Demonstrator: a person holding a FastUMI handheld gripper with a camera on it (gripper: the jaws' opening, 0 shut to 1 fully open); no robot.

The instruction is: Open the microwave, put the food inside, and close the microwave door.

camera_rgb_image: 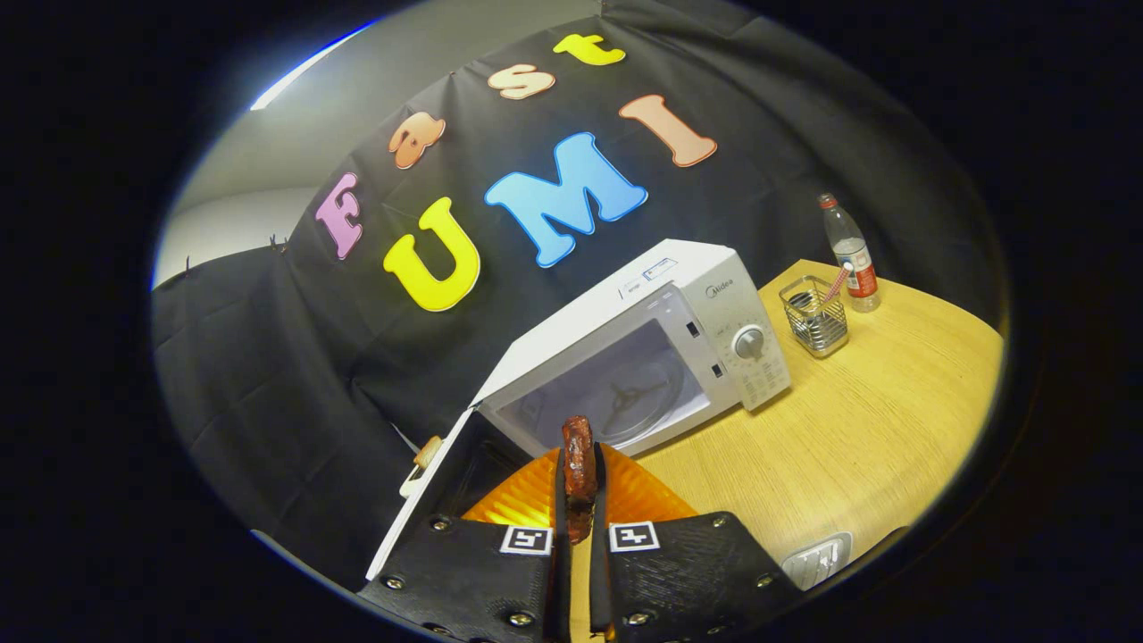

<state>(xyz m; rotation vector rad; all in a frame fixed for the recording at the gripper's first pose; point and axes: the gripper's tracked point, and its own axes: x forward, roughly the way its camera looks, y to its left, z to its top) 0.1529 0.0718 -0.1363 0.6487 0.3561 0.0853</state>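
A white microwave stands on the wooden table with its door swung open to the left, showing the cavity and its glass turntable. My gripper is shut on a brown piece of food, a sausage-like strip held upright between the two fingers. The food sits above an orange plate just in front of the open cavity. The fingers hide part of the plate.
A wire basket with a straw-like stick stands right of the microwave, and a plastic water bottle is behind it. A small pale object lies at the table's near edge. A light handle sticks out from the door's edge.
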